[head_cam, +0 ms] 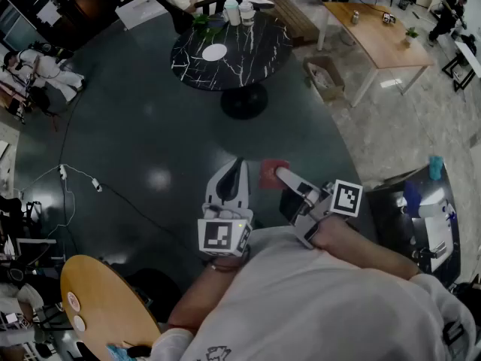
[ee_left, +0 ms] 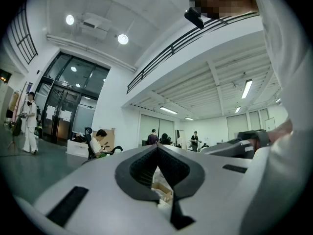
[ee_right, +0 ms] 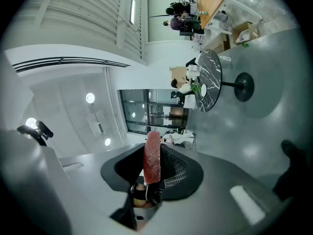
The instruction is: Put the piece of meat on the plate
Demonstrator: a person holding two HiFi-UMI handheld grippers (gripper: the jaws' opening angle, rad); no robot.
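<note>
A flat red piece of meat [head_cam: 273, 173] is clamped on edge between the jaws of my right gripper [head_cam: 281, 174]; in the right gripper view the meat [ee_right: 152, 156] stands out past the pads. My left gripper [head_cam: 234, 173] is beside it, jaws meeting at the tip with nothing between them; in its own view the left gripper [ee_left: 157, 148] faces an open hall. Both grippers hang above dark floor. A white plate [head_cam: 214, 52] lies on a round black marble table [head_cam: 255, 43] far ahead, and that marble table [ee_right: 211, 77] also shows in the right gripper view.
Cups and a plant [head_cam: 239, 11] stand on the marble table's far side. A wooden table [head_cam: 379, 32] and cardboard box [head_cam: 325, 75] are back right. A round wooden table [head_cam: 101, 299] is near left, cables [head_cam: 75, 179] cross the floor, and a dark counter with bottles [head_cam: 425, 205] is right.
</note>
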